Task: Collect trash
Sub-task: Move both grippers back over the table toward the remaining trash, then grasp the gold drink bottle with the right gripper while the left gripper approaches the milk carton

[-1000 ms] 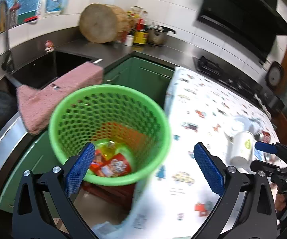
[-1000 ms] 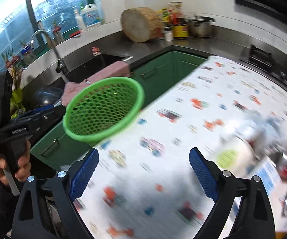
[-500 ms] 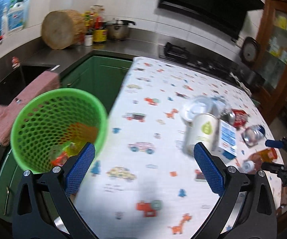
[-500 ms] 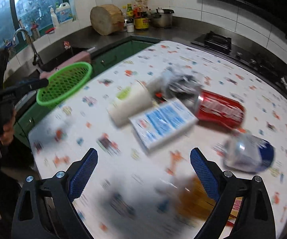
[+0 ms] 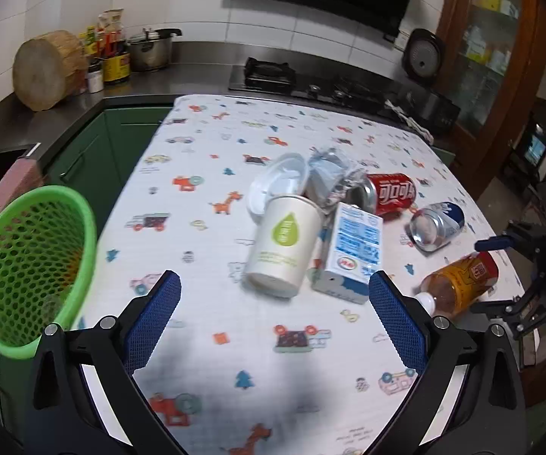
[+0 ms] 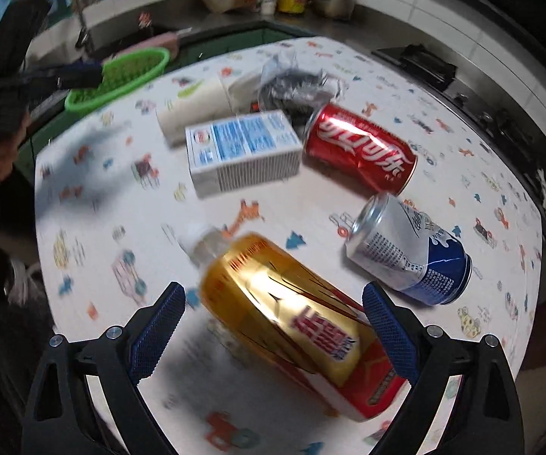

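Trash is lying scattered mid-desk [image 5: 204,174]; amber bottle [image 6: 291,322] is sitting on its side between the right gripper's [image 6: 273,328] spread, empty jaws. Left gripper [image 5: 273,322] is hovering, jaws spread, near paper cup [image 5: 284,242]. Risk: round bottle rolling away as jaws close. Only left view is showing green basket [image 5: 26,265] interior.

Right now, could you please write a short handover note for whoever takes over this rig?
Left gripper: open, empty, above the table near the paper cup.
Right gripper: open, fingers either side of the tea bottle, not closed.
On the tablecloth: cup, milk carton, crumpled wrapper, red can, silver-blue can, bottle.
Green basket sits at the table's left edge.
Left: everything on the table.
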Tool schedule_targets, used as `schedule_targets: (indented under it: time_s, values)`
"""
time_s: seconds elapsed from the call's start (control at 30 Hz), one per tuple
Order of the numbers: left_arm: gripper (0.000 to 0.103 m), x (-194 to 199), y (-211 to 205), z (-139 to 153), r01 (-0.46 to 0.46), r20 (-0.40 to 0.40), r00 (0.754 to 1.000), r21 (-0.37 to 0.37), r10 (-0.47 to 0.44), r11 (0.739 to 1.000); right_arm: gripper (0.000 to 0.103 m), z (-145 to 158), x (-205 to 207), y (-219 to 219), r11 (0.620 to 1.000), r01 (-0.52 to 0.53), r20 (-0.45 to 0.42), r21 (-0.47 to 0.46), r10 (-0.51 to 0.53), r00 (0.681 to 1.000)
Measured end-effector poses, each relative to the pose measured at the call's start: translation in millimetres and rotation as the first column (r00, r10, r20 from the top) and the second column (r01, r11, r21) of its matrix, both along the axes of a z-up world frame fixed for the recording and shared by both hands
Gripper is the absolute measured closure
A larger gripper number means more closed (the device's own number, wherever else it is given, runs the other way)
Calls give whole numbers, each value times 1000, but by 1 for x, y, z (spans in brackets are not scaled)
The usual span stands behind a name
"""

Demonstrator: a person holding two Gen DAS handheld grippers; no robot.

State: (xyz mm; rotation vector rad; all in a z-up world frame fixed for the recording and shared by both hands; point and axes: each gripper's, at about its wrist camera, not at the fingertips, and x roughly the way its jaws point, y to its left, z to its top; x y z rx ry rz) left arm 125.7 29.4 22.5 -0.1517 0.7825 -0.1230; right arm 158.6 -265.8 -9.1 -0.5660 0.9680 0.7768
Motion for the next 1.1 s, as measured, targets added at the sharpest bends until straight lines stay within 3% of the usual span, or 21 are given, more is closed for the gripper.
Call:
schedule_targets:
  time_s: [0.2, 0.53, 0.83, 0.97, 1.1]
  values:
    - [5, 20, -36, -8, 78, -36, 996, 29, -77, 997, 12, -20, 8, 1, 989, -121, -17, -79, 120, 993]
    - [5, 51, -72, -24, 170, -85, 982, 35, -166, 985, 12, -40, 22, 7, 962, -254, -91, -100, 245, 965]
    - [6, 73, -109, -34, 271, -126, 957, 88, -260, 958, 23, -39, 15, -8, 974, -213, -118, -71, 204, 972]
    - [6, 84, -123, -37, 301, -135, 949, 131, -284, 945, 27, -38, 9, -24, 988, -148, -154, -46, 139, 978]
    - [13, 96, -127, -45, 304, -169, 945, 144, -279, 942, 28, -37, 2, -39, 997, -72, -218, -15, 67, 974]
